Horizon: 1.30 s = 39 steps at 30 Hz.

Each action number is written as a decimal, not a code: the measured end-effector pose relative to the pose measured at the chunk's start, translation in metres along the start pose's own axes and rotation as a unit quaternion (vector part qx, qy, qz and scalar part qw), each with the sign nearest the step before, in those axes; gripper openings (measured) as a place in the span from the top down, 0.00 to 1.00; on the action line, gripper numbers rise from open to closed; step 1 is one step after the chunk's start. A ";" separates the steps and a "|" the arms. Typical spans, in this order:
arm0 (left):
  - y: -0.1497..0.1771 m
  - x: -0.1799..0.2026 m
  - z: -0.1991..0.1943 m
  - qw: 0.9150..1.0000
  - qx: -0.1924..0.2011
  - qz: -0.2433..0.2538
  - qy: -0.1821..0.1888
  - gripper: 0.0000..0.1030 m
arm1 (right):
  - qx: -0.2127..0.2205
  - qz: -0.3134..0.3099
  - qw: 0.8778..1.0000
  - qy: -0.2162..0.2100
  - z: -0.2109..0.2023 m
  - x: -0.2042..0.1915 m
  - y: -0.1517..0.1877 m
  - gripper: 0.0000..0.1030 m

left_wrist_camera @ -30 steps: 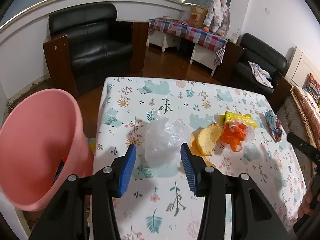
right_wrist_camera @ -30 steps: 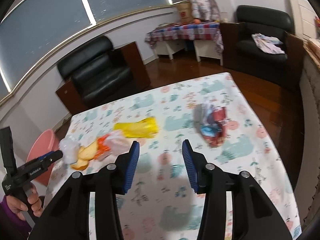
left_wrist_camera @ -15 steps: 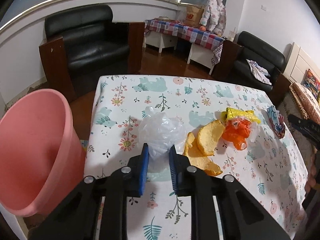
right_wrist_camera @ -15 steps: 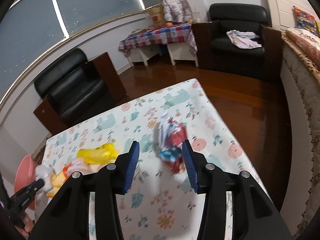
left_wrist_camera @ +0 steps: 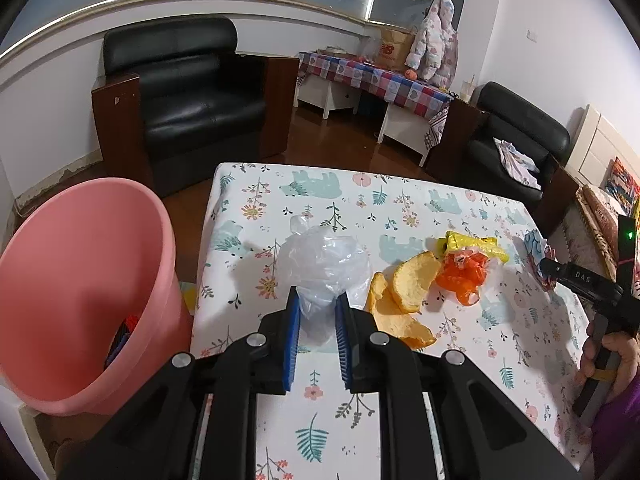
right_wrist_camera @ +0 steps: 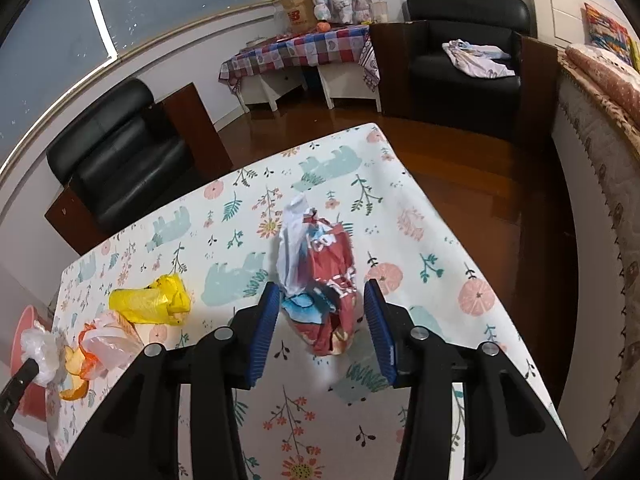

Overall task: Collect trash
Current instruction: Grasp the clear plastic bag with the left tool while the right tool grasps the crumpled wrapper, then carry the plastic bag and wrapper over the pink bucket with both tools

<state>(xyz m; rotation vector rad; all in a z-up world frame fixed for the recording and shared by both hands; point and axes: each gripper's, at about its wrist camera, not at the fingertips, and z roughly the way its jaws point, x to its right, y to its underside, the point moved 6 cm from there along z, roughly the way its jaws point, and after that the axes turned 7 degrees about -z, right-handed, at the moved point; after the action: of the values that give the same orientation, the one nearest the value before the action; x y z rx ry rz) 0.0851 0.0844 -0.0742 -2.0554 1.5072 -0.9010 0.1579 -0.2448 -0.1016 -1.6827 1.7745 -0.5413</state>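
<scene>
My left gripper [left_wrist_camera: 317, 312] is shut on a crumpled clear plastic bag [left_wrist_camera: 324, 264] on the floral tablecloth [left_wrist_camera: 400, 208]. To its right lie orange peels [left_wrist_camera: 404, 300], an orange wrapper [left_wrist_camera: 462, 274] and a yellow wrapper [left_wrist_camera: 474, 243]. A pink bin [left_wrist_camera: 80, 288] stands left of the table. My right gripper [right_wrist_camera: 320, 312] is open, with its jaws on either side of a crumpled red, white and blue wrapper [right_wrist_camera: 324, 276]. The yellow wrapper [right_wrist_camera: 150, 300] and the peels [right_wrist_camera: 74, 374] show at the left in the right wrist view.
The bin holds some dark trash [left_wrist_camera: 122, 336]. Black armchairs [left_wrist_camera: 188, 96] and a side table with a checked cloth [left_wrist_camera: 376, 80] stand beyond the table. The table's right edge [right_wrist_camera: 452, 236] drops to a wooden floor.
My left gripper closed on the clear bag. My right gripper swung over to the red, white and blue wrapper and came down around it, still open.
</scene>
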 end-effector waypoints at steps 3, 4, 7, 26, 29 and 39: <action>0.000 0.001 -0.004 1.000 0.003 0.001 0.001 0.85 | -0.001 -0.001 1.000 0.003 -0.002 0.002 0.001 0.88; 0.001 0.001 -0.005 1.000 0.003 0.001 0.001 0.85 | -0.005 -0.003 1.000 0.002 -0.002 0.002 0.003 0.88; 0.001 0.001 -0.006 1.000 0.004 0.000 0.003 0.85 | -0.007 -0.005 1.000 -0.002 -0.005 0.001 0.007 0.89; -0.002 -0.009 -0.059 0.998 0.054 -0.017 0.013 0.85 | 0.061 -0.062 0.991 -0.104 -0.088 -0.082 -0.006 0.89; -0.003 -0.017 -0.067 0.998 0.062 -0.029 0.007 0.85 | 0.068 -0.081 0.987 -0.119 -0.095 -0.103 -0.007 0.89; -0.006 -0.057 -0.095 0.993 0.097 -0.065 -0.030 0.85 | 0.054 -0.143 0.973 -0.173 -0.104 -0.179 0.009 0.89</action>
<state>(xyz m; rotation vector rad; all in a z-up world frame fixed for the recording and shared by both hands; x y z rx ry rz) 0.0100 0.1436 -0.0180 -2.0368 1.2165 -0.9844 0.0783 -0.0804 -0.0041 -1.8386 1.2461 -0.4259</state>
